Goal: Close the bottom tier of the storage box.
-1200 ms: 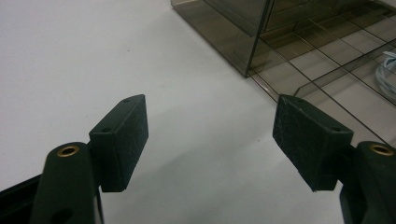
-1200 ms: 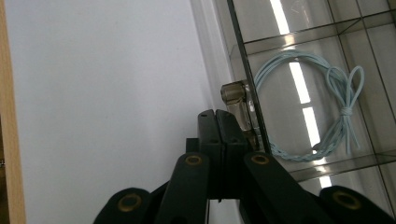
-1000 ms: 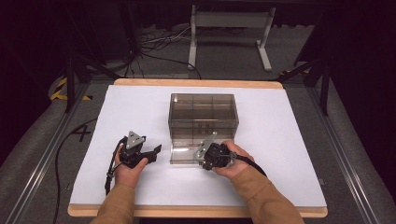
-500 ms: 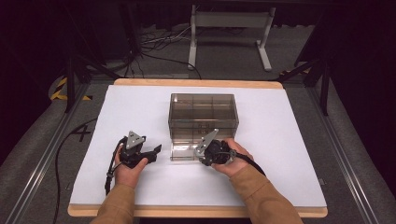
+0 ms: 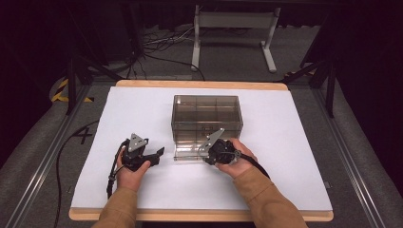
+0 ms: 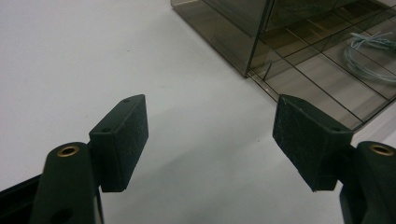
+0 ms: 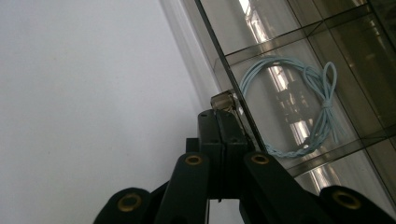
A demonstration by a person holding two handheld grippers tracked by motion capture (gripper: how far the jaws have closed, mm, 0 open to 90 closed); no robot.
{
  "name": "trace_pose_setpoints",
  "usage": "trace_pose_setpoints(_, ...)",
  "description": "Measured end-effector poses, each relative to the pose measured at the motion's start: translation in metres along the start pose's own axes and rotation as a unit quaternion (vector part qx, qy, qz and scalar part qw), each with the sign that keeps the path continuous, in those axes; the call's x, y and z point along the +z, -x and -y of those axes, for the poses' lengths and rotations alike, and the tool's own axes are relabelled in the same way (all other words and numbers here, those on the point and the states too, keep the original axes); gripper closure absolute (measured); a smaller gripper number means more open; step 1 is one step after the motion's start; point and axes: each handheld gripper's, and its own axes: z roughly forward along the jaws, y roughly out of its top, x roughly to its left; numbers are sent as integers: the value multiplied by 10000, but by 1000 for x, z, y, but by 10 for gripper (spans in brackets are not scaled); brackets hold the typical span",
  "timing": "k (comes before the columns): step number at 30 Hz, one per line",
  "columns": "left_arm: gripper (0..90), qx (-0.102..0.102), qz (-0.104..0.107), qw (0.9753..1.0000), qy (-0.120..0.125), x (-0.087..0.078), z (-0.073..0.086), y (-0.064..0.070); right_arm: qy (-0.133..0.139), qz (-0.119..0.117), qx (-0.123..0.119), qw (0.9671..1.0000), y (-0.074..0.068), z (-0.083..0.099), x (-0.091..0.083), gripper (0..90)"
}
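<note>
A smoky clear compartment box (image 5: 206,116) stands mid-table, its bottom drawer (image 5: 187,153) slid out toward me. Inside the drawer lies a coil of light-blue cord (image 7: 292,105), which the left gripper view also catches as the cord (image 6: 371,56). My right gripper (image 5: 207,157) is at the drawer's front, and in its own view the right gripper (image 7: 224,122) is shut on the small metal drawer knob (image 7: 223,100). My left gripper (image 5: 158,153) rests on the white table left of the drawer, and the left gripper (image 6: 210,140) stands open around nothing.
The white tabletop (image 5: 285,142) has a wooden edge (image 5: 199,214) nearest me. Beyond the far edge are dark floor, cables and a metal stand (image 5: 233,28). Rails run along both sides of the table.
The right gripper has rolled slightly at the drawer front, so its grey plate stands higher. The left gripper has stayed where it was.
</note>
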Motion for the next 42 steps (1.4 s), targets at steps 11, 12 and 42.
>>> trace_pose_setpoints(11, 275, 11, -4, 10000, -10, 0, 0, 0, 222, 152, 142, 9995, 6, -1, 3, 900)
trace_pose_setpoints(12, 275, 11, -4, 10000, -9, 0, 0, 0, 234, 158, 159, 9995, 6, -1, 3, 900)
trace_pose_setpoints(42, 276, 11, -6, 10000, -11, 0, 0, 0, 873, 596, 504, 9931, 27, 2, 12, 900)
